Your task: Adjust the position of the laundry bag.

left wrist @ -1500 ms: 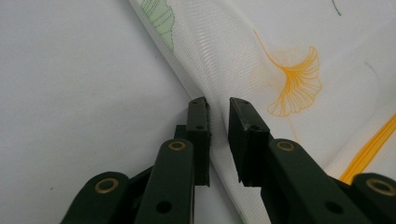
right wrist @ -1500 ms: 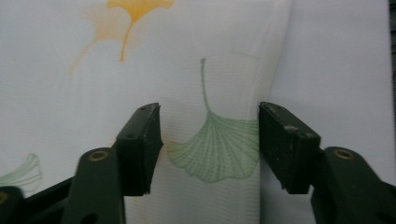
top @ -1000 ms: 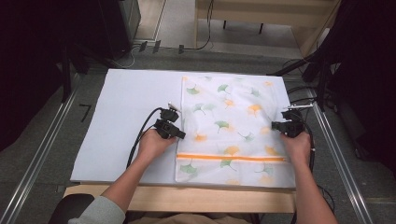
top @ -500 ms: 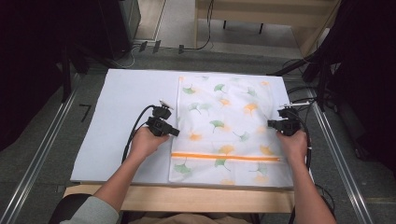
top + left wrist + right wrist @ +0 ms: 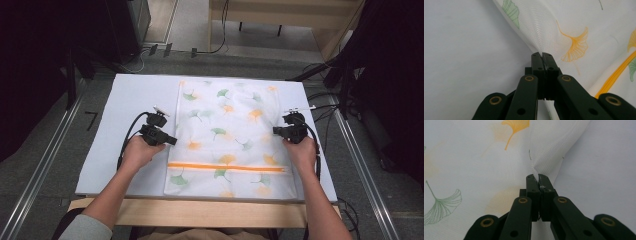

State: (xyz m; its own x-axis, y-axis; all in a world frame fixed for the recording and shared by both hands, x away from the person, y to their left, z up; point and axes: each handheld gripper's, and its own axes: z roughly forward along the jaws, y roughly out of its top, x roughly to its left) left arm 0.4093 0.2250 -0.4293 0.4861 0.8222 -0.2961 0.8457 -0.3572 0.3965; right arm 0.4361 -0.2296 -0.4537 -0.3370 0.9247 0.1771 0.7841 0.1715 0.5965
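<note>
On the white bench [image 5: 125, 100], ginkgo-print mesh bag [image 5: 227, 135] lying flat, orange zipper [image 5: 225, 167] nearest the person; left gripper [image 5: 170, 140] and right gripper [image 5: 276, 131], fingers pinching its opposite side edges; no fold made yet, apparently.

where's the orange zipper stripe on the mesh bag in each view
High view: the orange zipper stripe runs across the mesh bag near the person's edge.
Left gripper view: lower right, a diagonal orange band.
Right gripper view: none here.
Shared landmark: the ginkgo-leaf print.
</note>
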